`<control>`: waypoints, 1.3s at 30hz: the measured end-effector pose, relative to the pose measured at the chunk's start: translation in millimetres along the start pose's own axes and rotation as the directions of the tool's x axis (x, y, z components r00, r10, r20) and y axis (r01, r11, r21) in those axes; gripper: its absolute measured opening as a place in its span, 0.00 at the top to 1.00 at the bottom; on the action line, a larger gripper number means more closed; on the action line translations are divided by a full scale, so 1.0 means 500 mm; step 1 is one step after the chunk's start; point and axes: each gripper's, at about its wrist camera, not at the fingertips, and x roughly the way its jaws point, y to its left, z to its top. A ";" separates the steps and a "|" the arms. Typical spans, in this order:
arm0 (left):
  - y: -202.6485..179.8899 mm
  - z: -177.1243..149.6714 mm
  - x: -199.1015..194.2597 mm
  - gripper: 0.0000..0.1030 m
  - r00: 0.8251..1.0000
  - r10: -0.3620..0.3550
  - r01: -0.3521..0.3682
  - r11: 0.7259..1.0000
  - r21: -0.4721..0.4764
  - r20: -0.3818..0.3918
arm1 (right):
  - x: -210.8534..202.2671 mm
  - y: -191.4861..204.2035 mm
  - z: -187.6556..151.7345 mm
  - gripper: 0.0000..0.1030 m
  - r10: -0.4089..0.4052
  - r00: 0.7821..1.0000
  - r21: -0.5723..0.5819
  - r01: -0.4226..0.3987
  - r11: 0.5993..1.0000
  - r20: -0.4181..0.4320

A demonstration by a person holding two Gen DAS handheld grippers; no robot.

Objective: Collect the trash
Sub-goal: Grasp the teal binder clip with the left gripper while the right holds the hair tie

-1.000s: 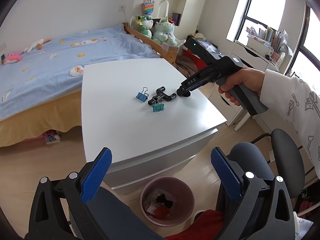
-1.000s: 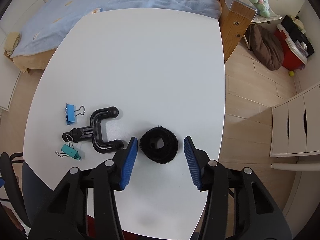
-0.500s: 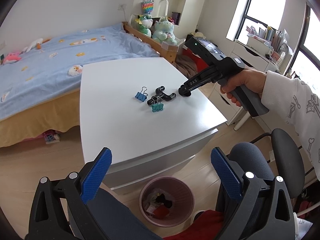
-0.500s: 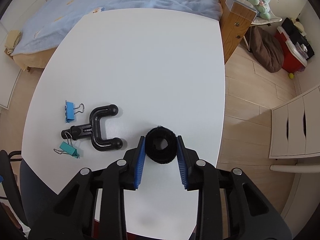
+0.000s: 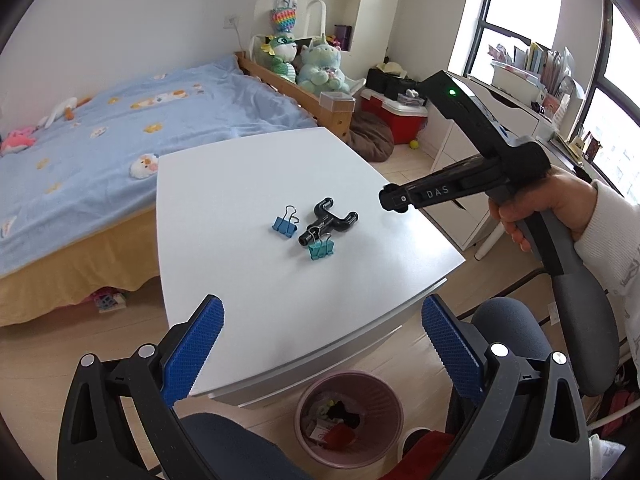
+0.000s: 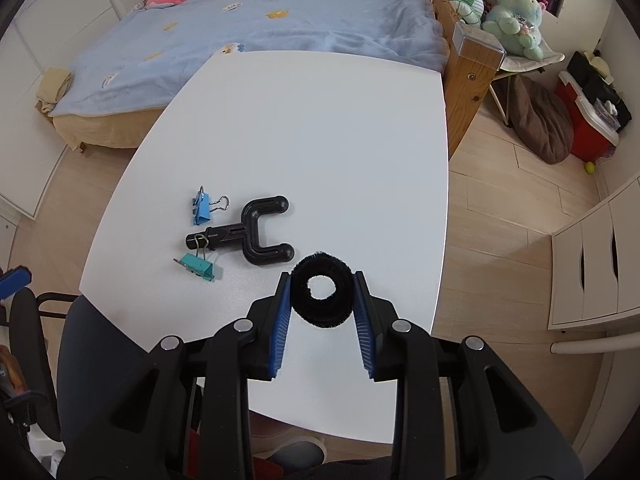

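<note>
Bedroom; white desk (image 6: 320, 140) set against a blue-covered bed (image 6: 280, 12), pink waste bin (image 5: 350, 416) on the floor under the desk's near edge.

Right tongs (image 6: 322, 294): clamped on a black fuzzy ring (image 6: 322, 295), pads pressing its two sides, ring flat-on to the camera and apparently lifted just off the desk. Side grip suits a soft thing; it compresses and holds.

Left tongs (image 5: 322, 350): apart, holding nothing, hanging over the near desk edge above the bin. Probably waiting its turn.

Just beside the ring, on the desk: black U-shaped plastic piece (image 6: 256, 232), blue binder clip (image 6: 202, 211), teal binder clip (image 6: 196, 266), close together.

Judgement: ring goes to the bin next; bin already holds scraps.
</note>
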 end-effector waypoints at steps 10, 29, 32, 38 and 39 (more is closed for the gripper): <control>-0.006 0.055 0.074 0.07 0.998 0.039 -0.040 0.999 -0.009 -0.048 | -0.015 -0.007 -0.029 0.71 0.005 1.000 0.007 -0.006 1.000 0.009; -0.011 0.073 0.216 0.40 0.972 0.192 -0.212 0.965 -0.156 -0.134 | -0.020 -0.039 -0.053 0.71 0.013 1.000 0.035 -0.014 0.999 0.016; -0.011 0.072 0.227 0.51 0.972 0.181 -0.205 0.964 -0.171 -0.148 | -0.020 -0.041 -0.054 0.71 0.016 1.000 0.038 -0.017 0.999 0.018; -0.015 0.068 0.245 0.65 0.970 0.178 -0.206 0.963 -0.175 -0.163 | -0.020 -0.043 -0.057 0.71 0.022 1.000 0.041 -0.023 0.999 0.019; -0.014 0.069 0.247 0.66 0.971 0.175 -0.203 0.963 -0.178 -0.162 | -0.019 -0.043 -0.056 0.71 0.022 1.000 0.041 -0.023 0.999 0.019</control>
